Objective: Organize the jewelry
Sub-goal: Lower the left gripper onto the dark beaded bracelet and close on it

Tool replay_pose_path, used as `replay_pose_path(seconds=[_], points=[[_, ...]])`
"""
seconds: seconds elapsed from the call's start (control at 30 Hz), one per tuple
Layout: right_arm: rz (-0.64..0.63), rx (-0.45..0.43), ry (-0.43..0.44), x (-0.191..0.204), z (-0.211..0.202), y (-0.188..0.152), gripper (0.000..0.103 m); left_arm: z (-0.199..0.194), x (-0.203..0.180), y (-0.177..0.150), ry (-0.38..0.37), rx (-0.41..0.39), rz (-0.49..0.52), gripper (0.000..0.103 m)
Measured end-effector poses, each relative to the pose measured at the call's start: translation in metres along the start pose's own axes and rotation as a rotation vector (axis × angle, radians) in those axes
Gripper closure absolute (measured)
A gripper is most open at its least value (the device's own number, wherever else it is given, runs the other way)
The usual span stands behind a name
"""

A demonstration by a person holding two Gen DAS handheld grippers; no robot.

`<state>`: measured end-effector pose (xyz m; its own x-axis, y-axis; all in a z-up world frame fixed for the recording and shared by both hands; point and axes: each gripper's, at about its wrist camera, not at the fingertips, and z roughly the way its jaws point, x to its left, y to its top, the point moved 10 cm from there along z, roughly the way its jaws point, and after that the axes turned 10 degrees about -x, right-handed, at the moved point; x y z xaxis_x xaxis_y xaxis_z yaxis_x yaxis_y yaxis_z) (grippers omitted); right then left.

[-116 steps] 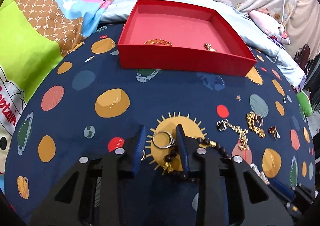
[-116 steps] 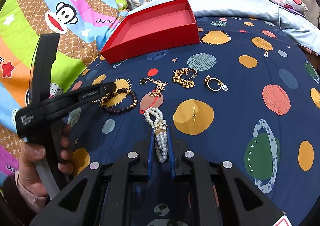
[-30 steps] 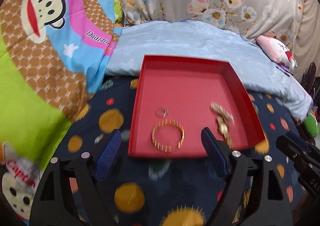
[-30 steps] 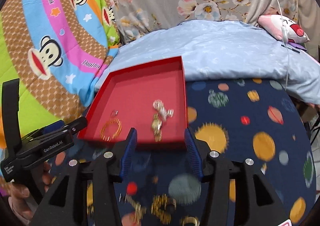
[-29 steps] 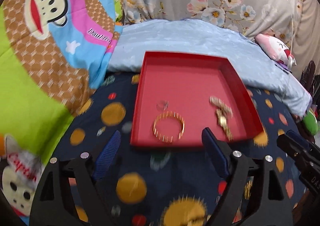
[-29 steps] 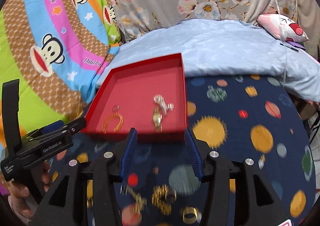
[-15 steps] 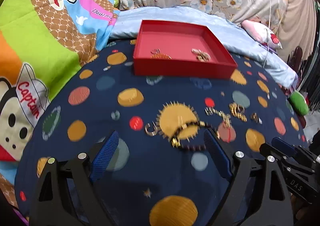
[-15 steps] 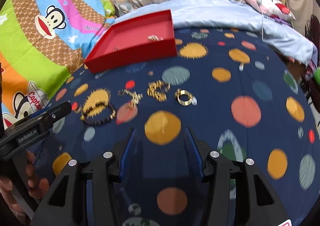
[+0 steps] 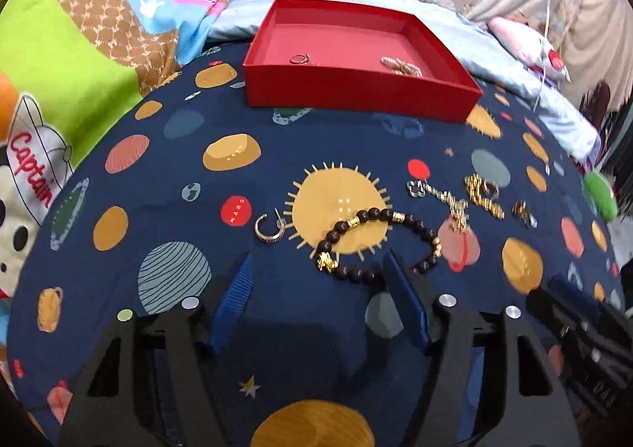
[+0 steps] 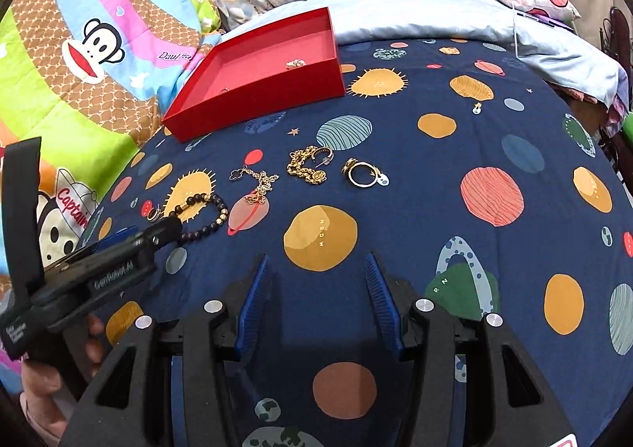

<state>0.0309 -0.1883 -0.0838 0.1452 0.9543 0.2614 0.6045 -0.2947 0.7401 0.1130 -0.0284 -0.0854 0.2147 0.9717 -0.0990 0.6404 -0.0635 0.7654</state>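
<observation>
left gripper (image 9: 318,276) jaws closing, empty | right gripper (image 10: 318,274) jaws apart, empty

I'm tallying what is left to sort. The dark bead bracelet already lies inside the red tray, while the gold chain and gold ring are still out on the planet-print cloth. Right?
Not quite. In the left wrist view the dark bead bracelet lies on the planet-print cloth, just ahead of the left gripper, not in the red tray. The gold chain and gold ring are out on the cloth, as you said.

Glossy, perhaps wooden, beaded bracelet (image 9: 379,245)
</observation>
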Motion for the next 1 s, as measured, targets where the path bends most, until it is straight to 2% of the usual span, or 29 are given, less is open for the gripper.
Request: replay_pose_path(seconds=[0.27, 0.33, 0.4, 0.47, 0.6, 0.67, 1.0], points=[[0.006, 0.006, 0.003, 0.0, 0.001, 0.0, 0.053, 0.009, -0.009, 0.001, 0.028, 0.015, 0.067, 0.054], [0.004, 0.006, 0.003, 0.0, 0.001, 0.0, 0.052, 0.01, -0.01, 0.003, 0.032, 0.014, 0.077, 0.062], [0.003, 0.007, 0.004, 0.001, 0.002, 0.0, 0.051, 0.012, -0.011, 0.005, 0.034, 0.012, 0.086, 0.082], [0.003, 0.007, 0.005, 0.001, 0.002, 0.0, 0.051, 0.014, -0.013, 0.006, 0.026, 0.012, 0.095, 0.093], [0.005, 0.007, 0.005, 0.001, 0.002, 0.0, 0.05, 0.011, -0.015, 0.005, -0.01, 0.016, 0.094, 0.096], [0.005, 0.006, 0.005, 0.001, 0.002, 0.0, 0.05, 0.007, -0.013, 0.004, -0.034, 0.02, 0.062, 0.096], [0.008, -0.005, -0.006, 0.0, 0.006, 0.007, 0.05, -0.034, 0.0, 0.005, -0.088, -0.024, 0.007, 0.096]])
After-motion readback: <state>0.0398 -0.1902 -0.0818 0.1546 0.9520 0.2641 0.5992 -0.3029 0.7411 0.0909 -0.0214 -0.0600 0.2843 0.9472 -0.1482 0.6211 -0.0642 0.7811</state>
